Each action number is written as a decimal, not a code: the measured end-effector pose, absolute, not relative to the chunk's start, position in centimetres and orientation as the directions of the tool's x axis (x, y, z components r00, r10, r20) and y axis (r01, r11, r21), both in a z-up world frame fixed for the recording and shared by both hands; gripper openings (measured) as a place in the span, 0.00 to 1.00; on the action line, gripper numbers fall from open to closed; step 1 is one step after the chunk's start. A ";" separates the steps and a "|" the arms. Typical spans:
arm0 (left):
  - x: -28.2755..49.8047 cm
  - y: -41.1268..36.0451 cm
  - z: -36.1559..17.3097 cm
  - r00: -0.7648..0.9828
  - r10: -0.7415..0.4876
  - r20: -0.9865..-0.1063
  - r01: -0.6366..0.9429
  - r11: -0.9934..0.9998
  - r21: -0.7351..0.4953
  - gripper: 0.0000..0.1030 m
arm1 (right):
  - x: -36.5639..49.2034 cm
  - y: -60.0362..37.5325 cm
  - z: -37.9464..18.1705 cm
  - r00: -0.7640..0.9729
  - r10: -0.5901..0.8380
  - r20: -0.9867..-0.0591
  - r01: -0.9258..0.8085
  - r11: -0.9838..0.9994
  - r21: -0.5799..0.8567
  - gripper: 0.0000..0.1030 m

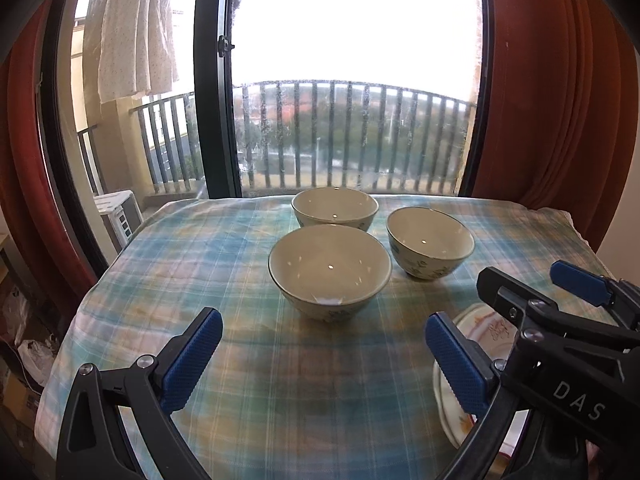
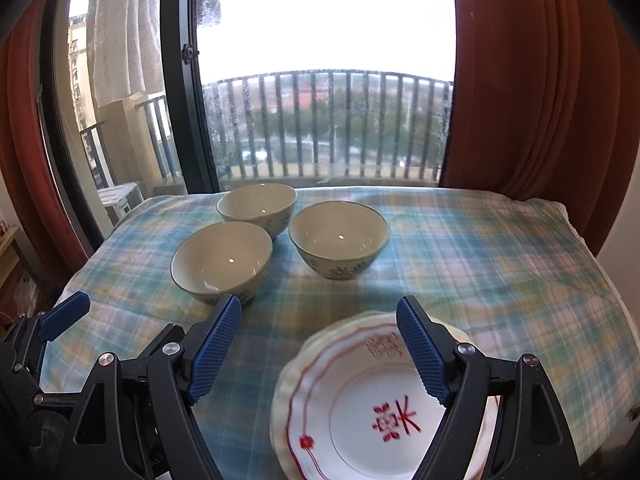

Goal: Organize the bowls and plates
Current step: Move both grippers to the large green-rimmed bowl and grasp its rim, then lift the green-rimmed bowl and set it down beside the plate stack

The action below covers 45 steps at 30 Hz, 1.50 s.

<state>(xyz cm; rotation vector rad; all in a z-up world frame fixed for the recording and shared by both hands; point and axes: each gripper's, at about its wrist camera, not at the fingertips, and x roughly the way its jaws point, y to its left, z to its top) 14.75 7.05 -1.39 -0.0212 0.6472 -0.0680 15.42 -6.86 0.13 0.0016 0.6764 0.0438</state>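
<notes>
Right wrist | plaid tablecloth (image 2: 480, 248) – red curtains (image 2: 540, 80) | both grippers wide, empty

Three cream bowls stand ahead of the claws: the nearest bowl (image 2: 222, 261), a second bowl (image 2: 339, 238) to its right, and a third bowl (image 2: 258, 206) behind them. Beneath the right claw lies one stack of plates (image 2: 360, 408); how many it holds cannot be told.

a plaid-clothed table (image 2: 480, 264) bears three bowls (image 2: 338, 236) and stacked plates (image 2: 360, 408).
</notes>
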 end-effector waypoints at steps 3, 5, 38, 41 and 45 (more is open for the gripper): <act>16.4 7.8 -1.3 0.800 -0.060 -0.597 0.054 0.998 -0.029 0.97 | 17.6 -5.9 0.0 0.767 0.053 -0.639 -0.041 0.999 0.034 0.80; 17.5 8.2 -1.4 0.801 -0.060 -0.596 0.054 0.998 -0.027 0.94 | 18.8 -5.4 0.0 0.768 0.049 -0.639 -0.036 0.999 0.032 0.80; 27.8 8.7 -8.7 0.655 -0.033 -0.755 0.066 0.998 0.014 0.32 | 31.0 -1.8 -7.7 0.581 0.102 -0.807 -0.067 0.995 0.077 0.22; 27.8 8.8 -8.7 0.652 -0.022 -0.758 0.054 0.998 0.018 0.29 | 30.9 -1.7 -7.7 0.594 0.075 -0.801 -0.064 0.997 0.046 0.16; 27.5 8.6 -8.7 0.644 0.001 -0.765 0.057 0.997 0.049 0.29 | 30.3 -1.5 -7.4 0.598 0.069 -0.799 -0.077 0.997 0.028 0.15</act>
